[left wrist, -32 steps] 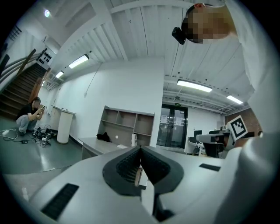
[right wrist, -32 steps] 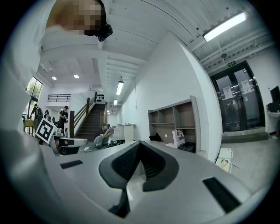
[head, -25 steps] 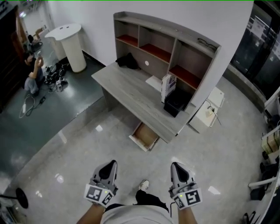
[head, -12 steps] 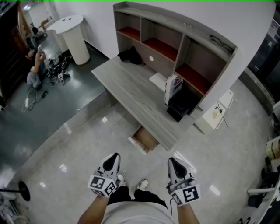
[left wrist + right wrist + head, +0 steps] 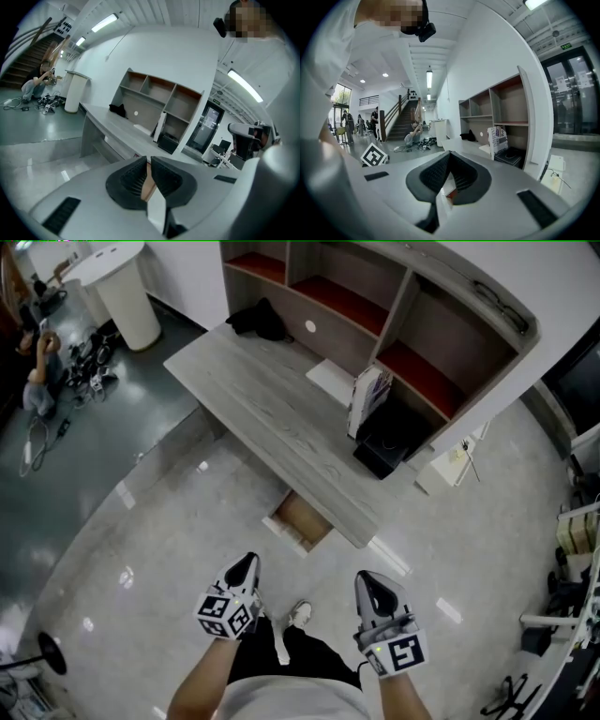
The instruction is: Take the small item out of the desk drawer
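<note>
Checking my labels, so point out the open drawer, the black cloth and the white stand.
open drawer (image 5: pixel 303 517), head view, on its bare brown floor.
black cloth (image 5: pixel 258 321), head view, middle of the heap.
white stand (image 5: pixel 129 306), head view, on its column.

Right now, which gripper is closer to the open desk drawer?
Left. In the head view the left gripper hangs just below and left of the drawer; the right gripper sits farther off, below and to its right.
</note>
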Motion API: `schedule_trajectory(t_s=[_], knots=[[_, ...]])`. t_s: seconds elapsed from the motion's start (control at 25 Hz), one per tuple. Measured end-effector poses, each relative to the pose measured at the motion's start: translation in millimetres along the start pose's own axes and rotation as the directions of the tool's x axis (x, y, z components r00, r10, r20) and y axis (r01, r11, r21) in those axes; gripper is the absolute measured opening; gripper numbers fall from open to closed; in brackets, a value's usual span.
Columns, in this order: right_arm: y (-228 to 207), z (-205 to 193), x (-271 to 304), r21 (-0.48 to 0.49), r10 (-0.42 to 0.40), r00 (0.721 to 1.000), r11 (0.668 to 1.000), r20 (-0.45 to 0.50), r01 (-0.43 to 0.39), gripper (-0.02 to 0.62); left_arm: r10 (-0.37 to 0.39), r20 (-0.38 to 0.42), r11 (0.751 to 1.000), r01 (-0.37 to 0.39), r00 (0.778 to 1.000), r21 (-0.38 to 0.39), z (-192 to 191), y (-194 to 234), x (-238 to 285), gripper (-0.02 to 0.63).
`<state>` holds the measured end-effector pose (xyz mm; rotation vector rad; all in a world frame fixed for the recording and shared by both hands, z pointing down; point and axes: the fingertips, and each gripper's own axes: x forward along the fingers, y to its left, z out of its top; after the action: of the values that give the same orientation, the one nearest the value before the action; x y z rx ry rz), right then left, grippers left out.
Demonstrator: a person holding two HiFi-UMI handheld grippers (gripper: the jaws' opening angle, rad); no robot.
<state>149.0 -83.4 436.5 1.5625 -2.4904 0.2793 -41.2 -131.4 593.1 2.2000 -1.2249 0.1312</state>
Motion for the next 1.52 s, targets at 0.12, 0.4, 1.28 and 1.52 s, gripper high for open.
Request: schedule_trajectory(t_s=[0.12, 0.4, 1.28, 1.52], knots=[[0.0, -15.0, 17.3, 0.001, 0.0, 1.0, 1.0, -0.023, 0.0, 0.021, 0.002, -0.069, 0.999, -0.005, 0.998, -0.049, -31.6, 17.1, 26.3, 0.031], [-1.6, -55.1, 36.1, 0.016, -0.003, 0.997, 1.0, -0.076, 0.004, 0.021, -0.007, -0.224, 0.96, -0.056, 0.974, -0.273, -117.7, 49.9, 85.7, 0.094], [-17.3, -140.9, 65.6, 0.051, 0.014, 0.986, 0.999, -0.165, -0.005, 0.021, 0.015, -0.378, 0.86, -0.205, 0.926, -0.467, -224.9, 84.3, 182.5, 0.183], [-15.8, -142.7, 68.9, 0.05, 0.014, 0.987, 0.999, -0.163, -0.006, 0.021, 0.084, -0.431, 0.866, -0.279, 0.899, -0.414, -232.7, 92.4, 178.1, 0.101]])
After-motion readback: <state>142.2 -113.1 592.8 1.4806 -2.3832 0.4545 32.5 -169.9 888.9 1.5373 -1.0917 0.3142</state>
